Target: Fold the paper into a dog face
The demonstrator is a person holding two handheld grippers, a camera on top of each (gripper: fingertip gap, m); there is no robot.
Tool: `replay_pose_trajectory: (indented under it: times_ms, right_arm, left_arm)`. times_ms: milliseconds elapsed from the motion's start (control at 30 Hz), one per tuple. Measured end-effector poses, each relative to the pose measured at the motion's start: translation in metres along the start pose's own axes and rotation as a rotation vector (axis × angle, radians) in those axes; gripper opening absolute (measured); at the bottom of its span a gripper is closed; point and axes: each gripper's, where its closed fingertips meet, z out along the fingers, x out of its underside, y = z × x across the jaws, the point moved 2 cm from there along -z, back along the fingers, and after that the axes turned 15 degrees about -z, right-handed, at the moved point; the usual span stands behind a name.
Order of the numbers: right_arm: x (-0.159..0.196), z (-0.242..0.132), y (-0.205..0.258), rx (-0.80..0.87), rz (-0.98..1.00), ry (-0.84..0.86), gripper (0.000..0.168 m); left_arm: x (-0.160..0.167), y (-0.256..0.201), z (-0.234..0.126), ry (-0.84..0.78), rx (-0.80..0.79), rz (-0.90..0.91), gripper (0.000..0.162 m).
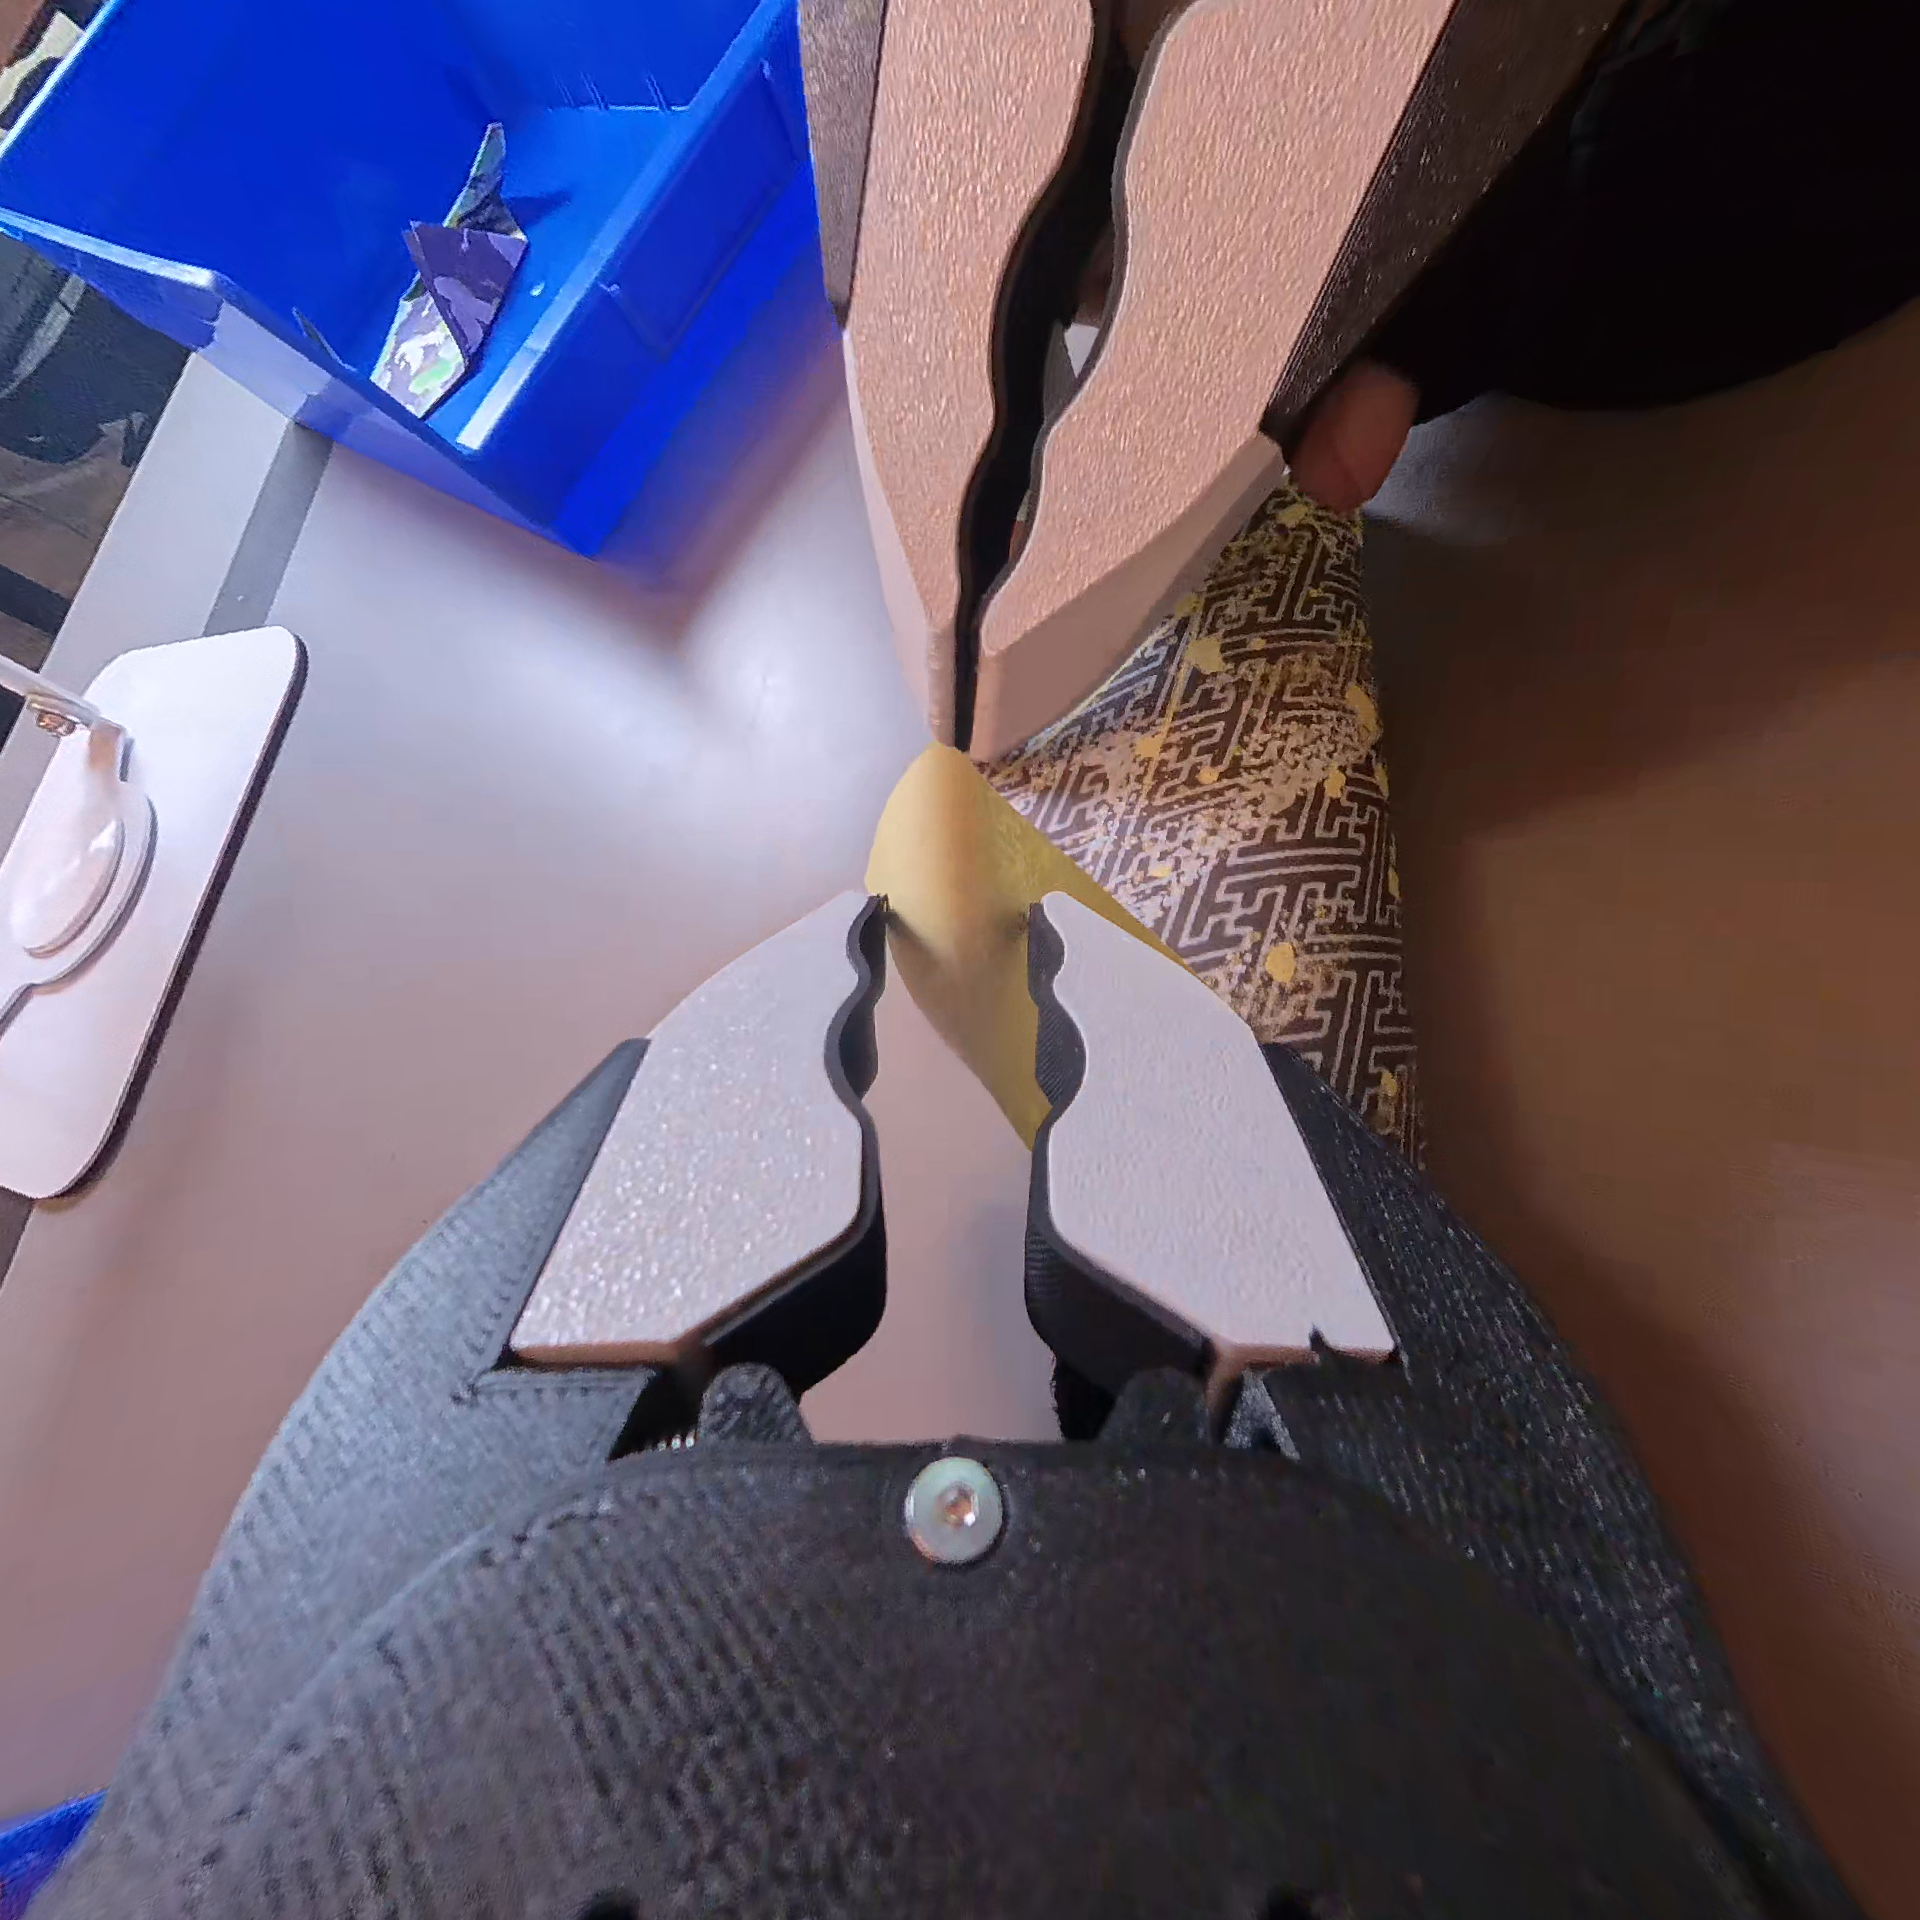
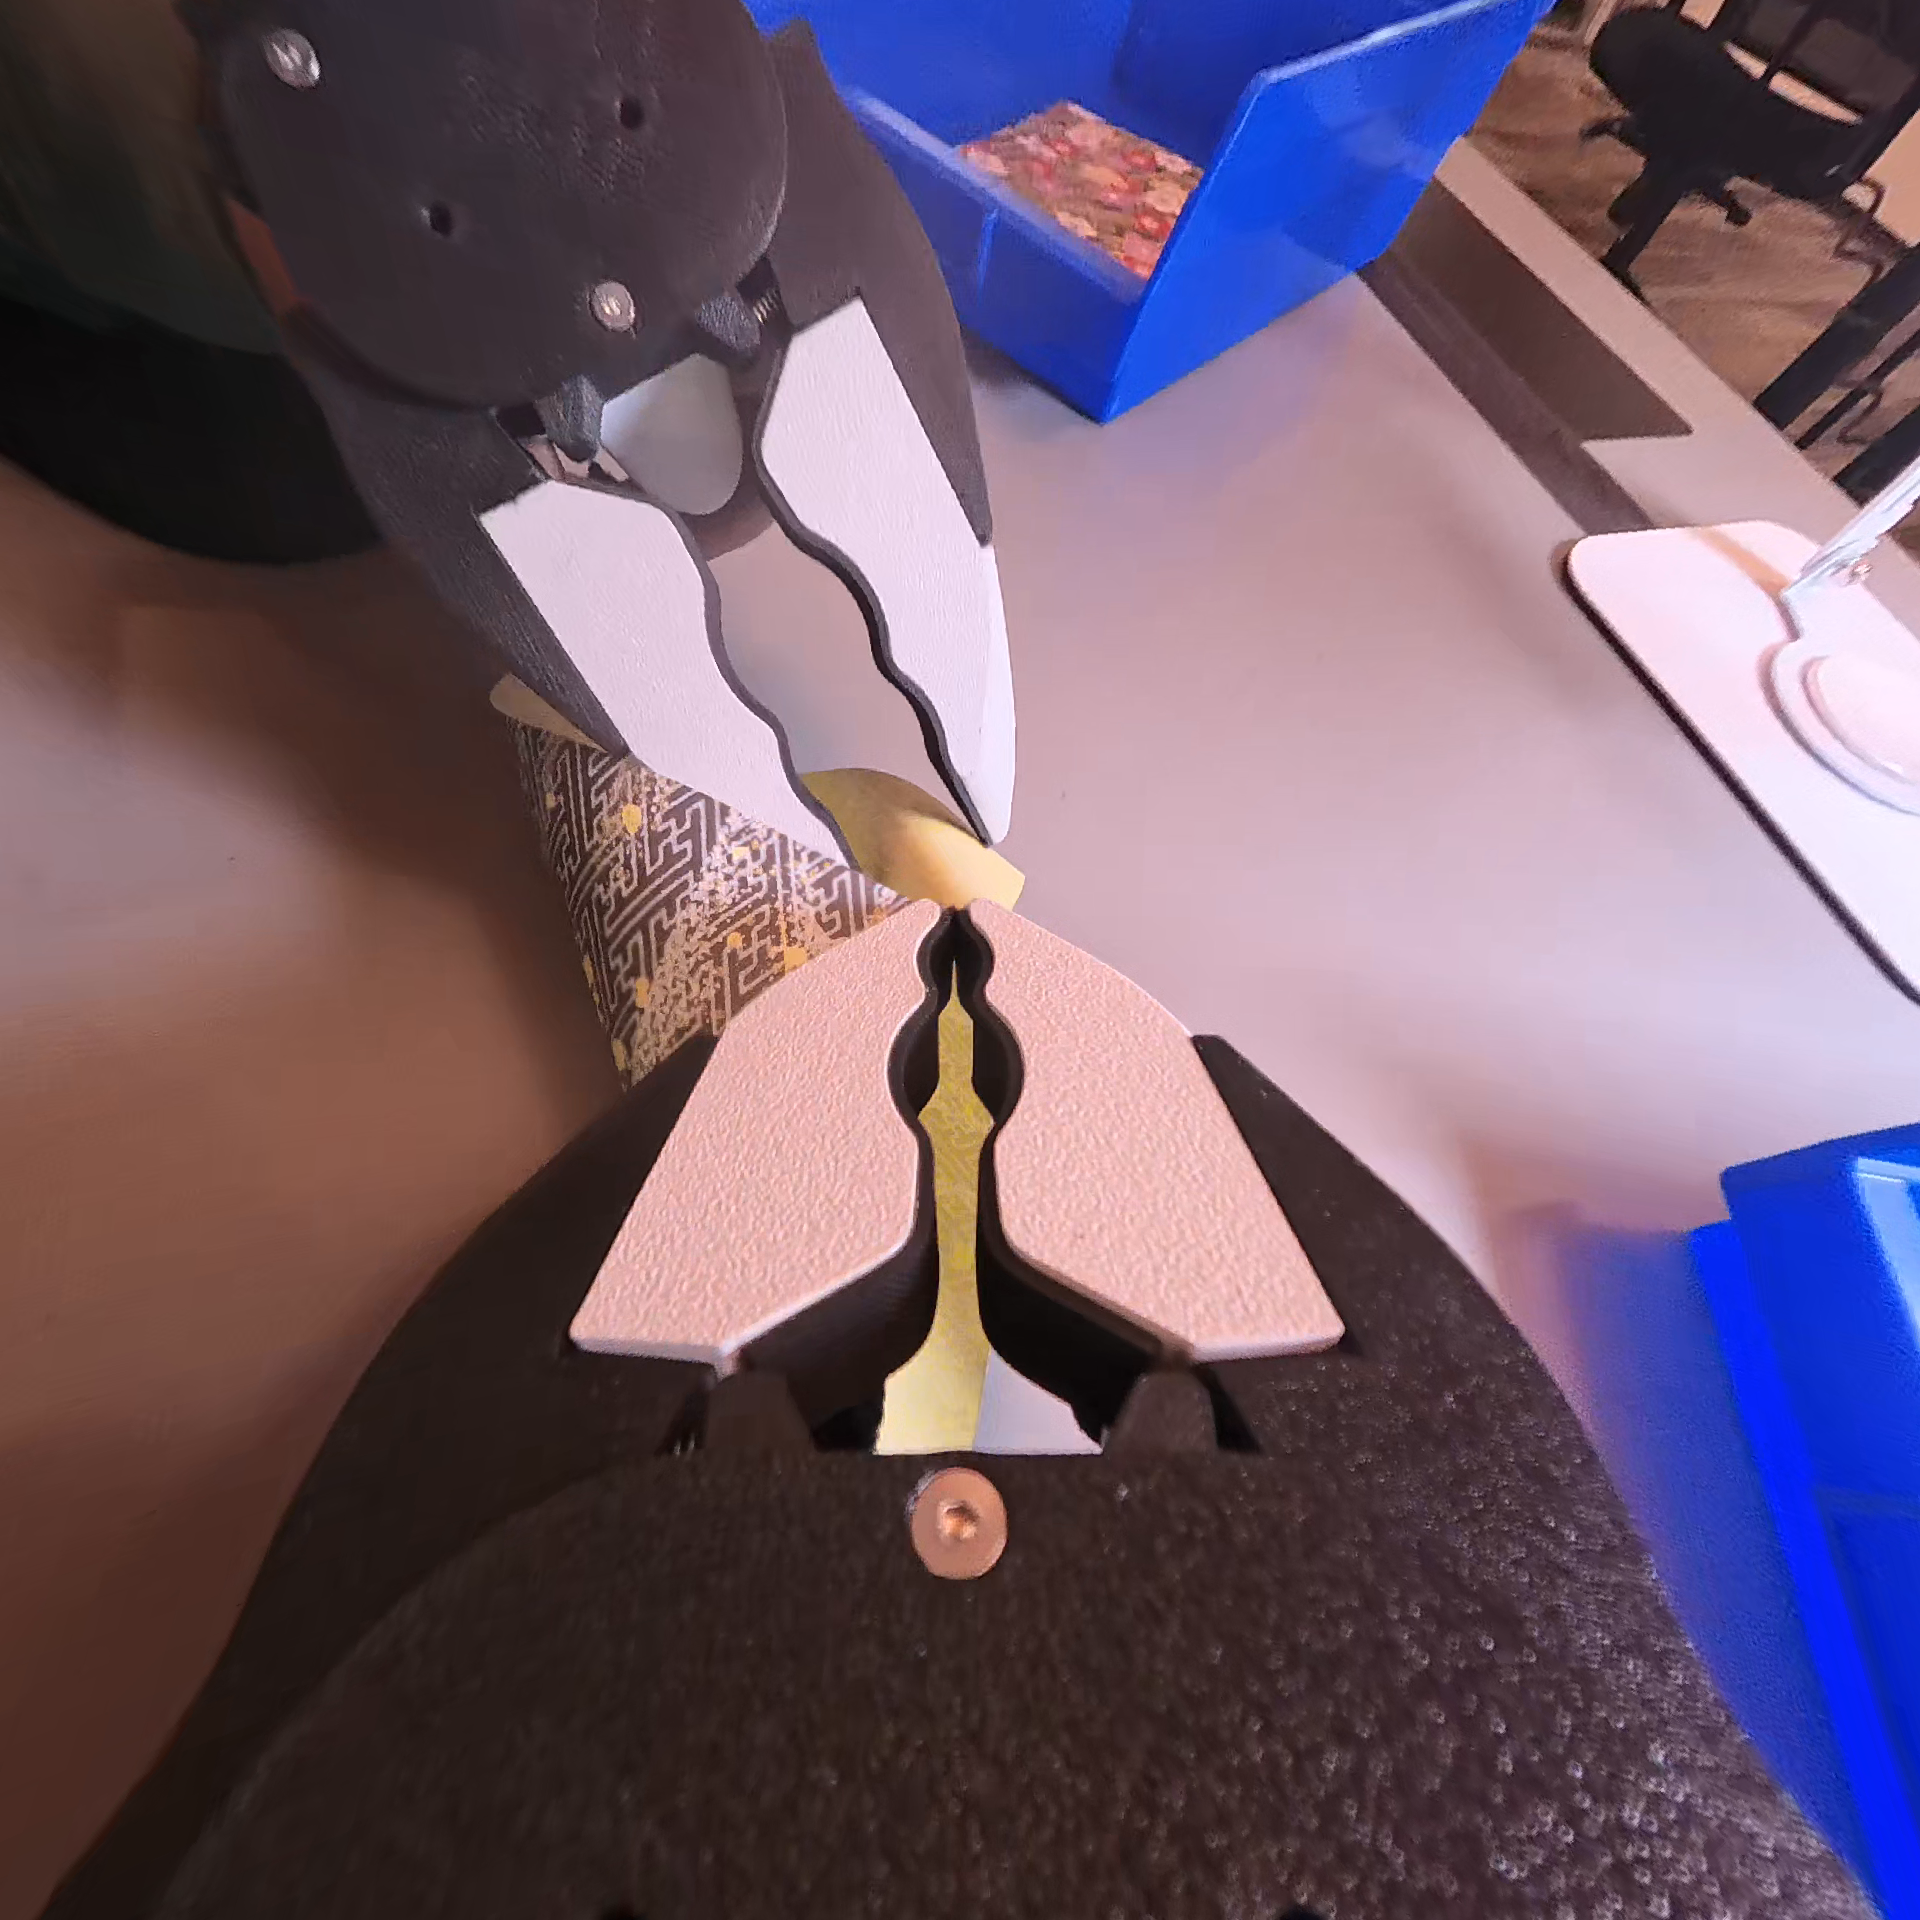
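Nearest the lens in the left wrist view, the left gripper (image 1: 956,914) sits low over the grey table (image 1: 520,831) with its two tips spread, the yellow underside of the paper (image 1: 1226,831) curling up in the gap between them; whether either pad actually touches the sheet I cannot tell. Far left on that table lies a white base plate (image 1: 197,883) with a clear mount, and behind it a blue bin (image 1: 644,416) holding a folded purple piece (image 1: 468,281). Moving right, the right gripper (image 1: 961,727) comes down from above, its tips pressed together on the raised yellow corner, with a fingertip (image 1: 1351,436) of the person's hand showing behind it. The patterned brown-and-gold face of the sheet lies flat on the table to the right of both tools. The right wrist view confirms it: the right gripper's own tips are pinched shut at the paper edge, with yellow paper visible through the slot between its pads, and a second blue bin (image 2: 1143,312) with patterned sheets sits behind. Step in hand looks like an early corner fold, flap lifted and not yet creased. Next move likely needs the pinched corner carried across and laid down aligned, then the left tool pressing the crease flat; slipping or a skewed edge is the risk.
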Motion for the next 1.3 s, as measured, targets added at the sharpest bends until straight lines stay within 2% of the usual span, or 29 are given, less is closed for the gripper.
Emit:
replay_pose_trajectory:
  times_ms: [300, 533, 767, 933, 1067, 1200, 1300]
  right_arm:
    - [0.009, 0.004, 0.005, -0.042, 0.029, 0.028, 0.000]
    - [0.013, 0.003, 0.004, -0.066, 0.072, 0.023, 0.000]
    - [0.012, 0.000, 0.006, -0.072, 0.054, 0.008, 0.000]
    - [0.013, -0.002, 0.006, -0.085, 0.063, 0.009, 0.000]
    - [0.012, -0.003, 0.011, -0.112, 0.049, 0.003, 0.000]
    - [0.010, -0.002, 0.023, -0.166, -0.007, 0.018, 0.000]
    - [0.008, -0.002, 0.031, -0.192, -0.038, 0.027, 0.000]
  left_arm:
    - [0.001, -0.006, 0.001, -0.024, 0.051, -0.003, 0.024]
    - [-0.001, -0.013, 0.000, -0.072, 0.071, 0.071, 0.018]
    - [-0.011, -0.013, -0.006, -0.169, 0.175, -0.083, 0.012]
    - [-0.003, -0.010, -0.005, -0.121, 0.180, -0.076, 0.009]
    - [0.006, 0.015, -0.017, -0.032, 0.153, -0.172, 0.016]
    - [0.046, 0.023, -0.040, 0.222, 0.213, -0.363, 0.048]
    - [0.059, 0.007, -0.056, 0.272, 0.250, -0.427, 0.054]
